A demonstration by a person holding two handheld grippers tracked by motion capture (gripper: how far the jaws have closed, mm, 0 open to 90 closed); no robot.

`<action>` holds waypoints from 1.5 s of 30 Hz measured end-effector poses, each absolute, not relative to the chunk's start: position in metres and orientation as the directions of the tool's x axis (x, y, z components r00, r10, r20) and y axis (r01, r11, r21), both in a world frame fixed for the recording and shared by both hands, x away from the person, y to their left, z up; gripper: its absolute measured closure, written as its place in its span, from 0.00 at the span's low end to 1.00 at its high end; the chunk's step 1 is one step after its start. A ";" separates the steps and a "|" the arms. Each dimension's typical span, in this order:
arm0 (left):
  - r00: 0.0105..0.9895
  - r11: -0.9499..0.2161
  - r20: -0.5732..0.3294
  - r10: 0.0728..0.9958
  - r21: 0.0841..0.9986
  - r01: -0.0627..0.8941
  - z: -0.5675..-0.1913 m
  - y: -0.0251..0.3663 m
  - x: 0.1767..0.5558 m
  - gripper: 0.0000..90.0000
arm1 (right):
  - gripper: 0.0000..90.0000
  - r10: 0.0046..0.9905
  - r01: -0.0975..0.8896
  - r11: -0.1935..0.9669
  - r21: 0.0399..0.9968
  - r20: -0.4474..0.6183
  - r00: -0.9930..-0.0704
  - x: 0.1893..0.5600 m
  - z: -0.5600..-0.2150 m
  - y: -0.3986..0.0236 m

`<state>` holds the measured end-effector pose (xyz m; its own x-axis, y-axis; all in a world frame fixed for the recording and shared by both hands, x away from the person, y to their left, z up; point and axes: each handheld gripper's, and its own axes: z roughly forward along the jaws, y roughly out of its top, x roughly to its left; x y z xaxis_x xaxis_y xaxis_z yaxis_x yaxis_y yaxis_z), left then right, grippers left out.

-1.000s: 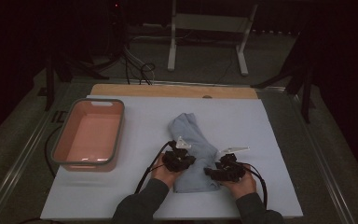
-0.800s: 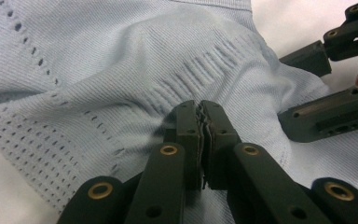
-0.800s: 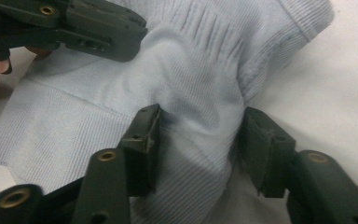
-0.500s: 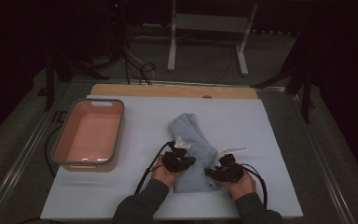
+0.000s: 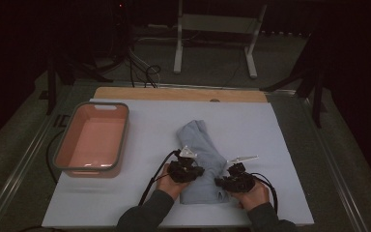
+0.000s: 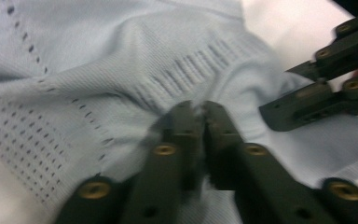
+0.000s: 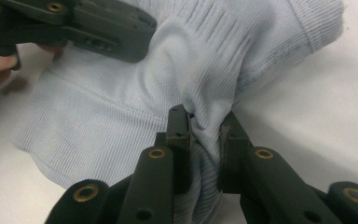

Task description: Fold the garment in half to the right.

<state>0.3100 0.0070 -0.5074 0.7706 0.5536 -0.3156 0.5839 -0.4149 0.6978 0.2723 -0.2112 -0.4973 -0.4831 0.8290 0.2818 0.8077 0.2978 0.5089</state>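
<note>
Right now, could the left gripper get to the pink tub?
Probably yes, but not at once. The left gripper is pinching the blue cloth. The white mat lies bare between it and the pink tub, so it would let go first.

We see a pink tub (image 5: 92,140) with a grey rim sitting on the left part of the desk (image 5: 280,130), whose top is covered by a white sheet. Along the far edge of that sheet we find a wooden board (image 5: 174,94) lying flat. Beyond the desk a white metal frame (image 5: 218,34) stands on the floor (image 5: 212,72), and to its left we make out a tangle of dark cables (image 5: 145,72). Dark stand legs (image 5: 309,79) rise at the right.
</note>
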 end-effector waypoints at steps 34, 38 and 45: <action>0.603 -0.194 -0.294 0.742 0.767 0.612 -0.479 0.061 0.396 0.44 | 0.87 0.828 0.799 0.301 0.521 0.273 -0.490 0.265 -0.501 -0.215; 0.592 -0.183 -0.308 0.745 0.759 0.625 -0.482 0.061 0.404 0.40 | 0.87 0.827 0.798 0.302 0.521 0.272 -0.491 0.265 -0.501 -0.215; 0.560 -0.168 -0.358 0.747 0.714 0.680 -0.495 0.058 0.414 0.47 | 0.87 0.828 0.798 0.302 0.522 0.270 -0.491 0.265 -0.501 -0.214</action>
<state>0.4144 0.0579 -0.4947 0.5604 0.7471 -0.3576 0.6799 -0.1683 0.7138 0.2652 -0.2144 -0.5009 -0.4905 0.8284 0.2705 0.7977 0.3019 0.5221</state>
